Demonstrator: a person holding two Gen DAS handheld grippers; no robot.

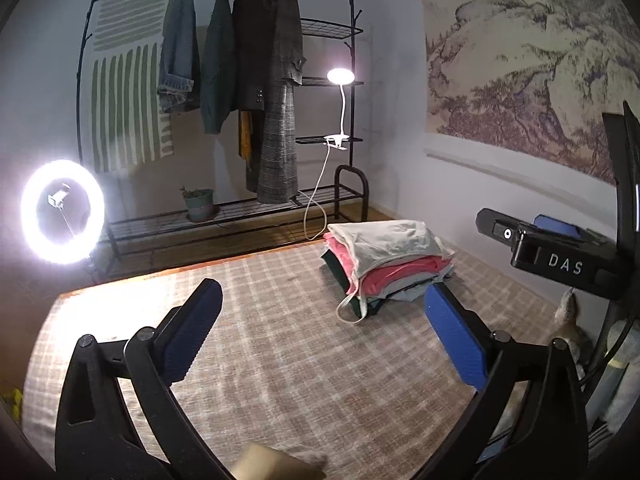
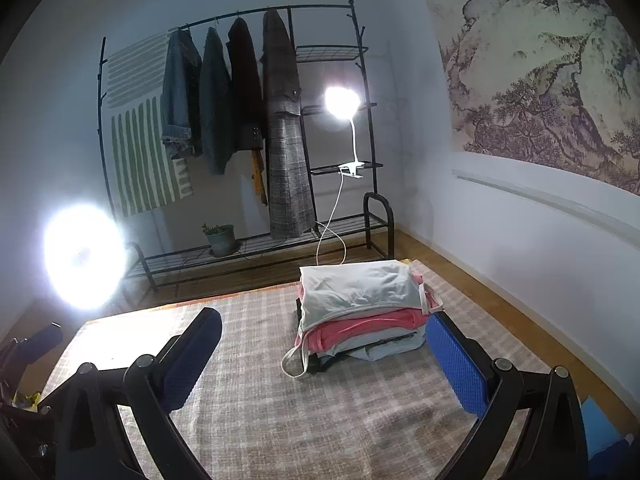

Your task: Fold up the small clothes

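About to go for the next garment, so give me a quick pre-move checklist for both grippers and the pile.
1. Left gripper open, nothing between its pads: ok.
2. Right gripper open and empty: ok.
3. Stack of folded clothes standing on the checked cloth: ok.
4. White top garment tidy: not ok, a strap loop trails off the front.
5. Next unfolded garment located: cannot tell, only a beige scrap at the bottom edge.
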